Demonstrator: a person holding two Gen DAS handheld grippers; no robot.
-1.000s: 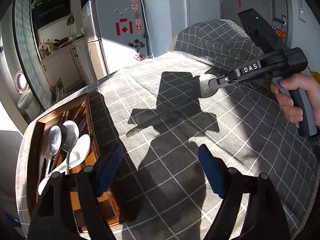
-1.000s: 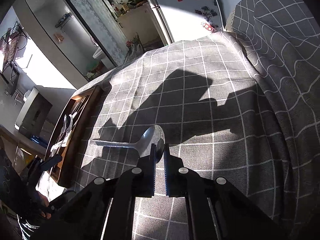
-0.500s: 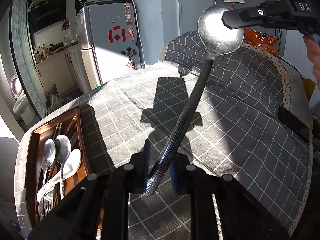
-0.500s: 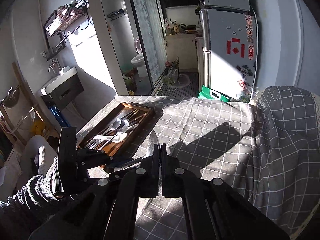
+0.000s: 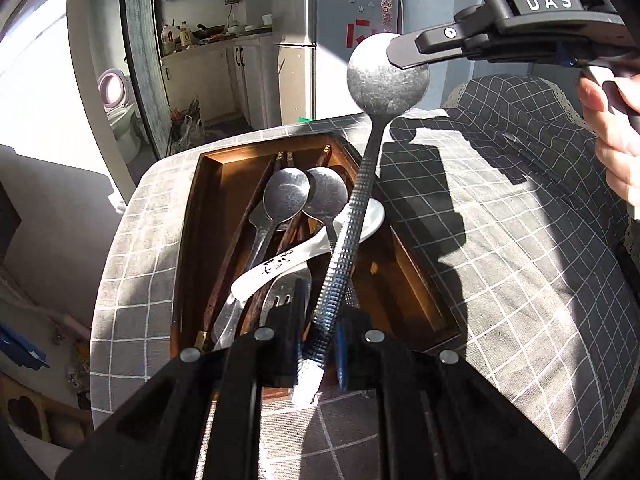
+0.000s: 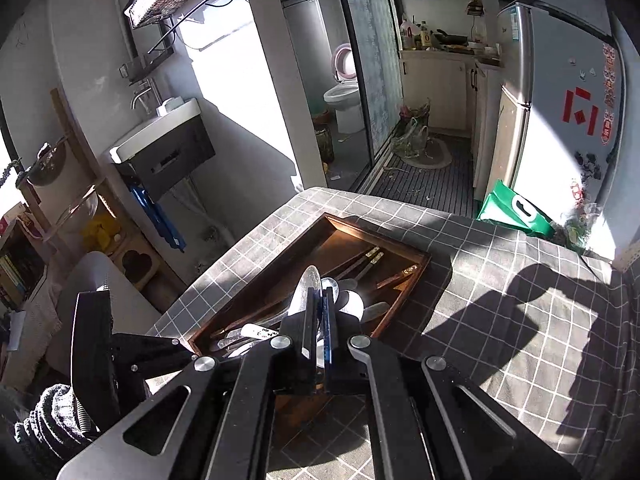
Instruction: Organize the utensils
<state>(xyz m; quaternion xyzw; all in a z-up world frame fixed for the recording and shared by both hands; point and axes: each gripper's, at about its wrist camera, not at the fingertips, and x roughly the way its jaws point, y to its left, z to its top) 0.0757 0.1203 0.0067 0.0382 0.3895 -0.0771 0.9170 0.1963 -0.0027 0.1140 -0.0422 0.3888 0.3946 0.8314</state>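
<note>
In the right wrist view our fingers [image 6: 308, 332] hide most of the held spoon [image 6: 308, 284]. At six o'clock in the left view, the tray [image 5: 208, 184] and fork [image 5: 286, 292] disappear behind the gripper body.

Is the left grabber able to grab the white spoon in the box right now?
Probably not yet. The left gripper is shut on the metal spoon, which the right gripper also pinches, above the white spoon in the wooden tray.
</note>
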